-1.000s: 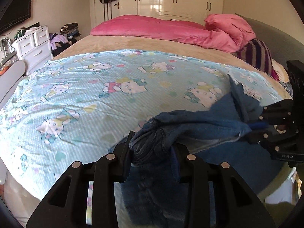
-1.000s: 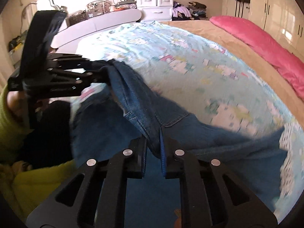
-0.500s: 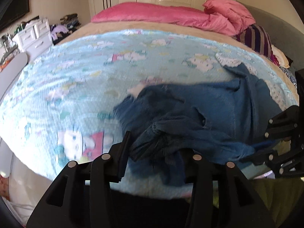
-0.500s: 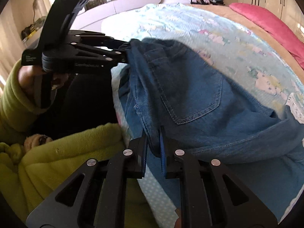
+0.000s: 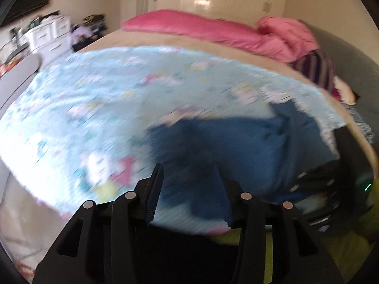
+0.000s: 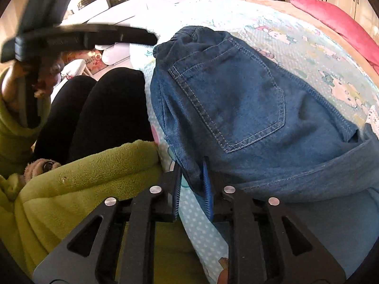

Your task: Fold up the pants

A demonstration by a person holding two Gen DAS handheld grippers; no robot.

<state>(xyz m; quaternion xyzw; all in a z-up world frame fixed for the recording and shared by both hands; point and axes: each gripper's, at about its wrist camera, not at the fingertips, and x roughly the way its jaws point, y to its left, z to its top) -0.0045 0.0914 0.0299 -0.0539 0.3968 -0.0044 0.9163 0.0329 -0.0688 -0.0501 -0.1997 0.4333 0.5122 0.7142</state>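
Jeans lie on the bed's cartoon-print sheet, at the near edge just in front of the person's knees, back pocket up and waistband bunched toward the left side. The step in hand looks like the release after laying them down. The left claw stands parted and empty in its own blurred view, its jaws having opened over the last second, with cloth below but nothing pressed between them; from the right wrist it shows as a dark blur clear of the waistband. The right claw has just been opening too: its jaws are a narrow way apart, a fold of denim edge sitting between them, and the pads no longer seem to pinch it. No fold is made yet, to judge by the rumpled seat and the legs trailing off to the right. Next, the waistband wants smoothing flat, then a fresh grip on one side to bring one leg over the other.
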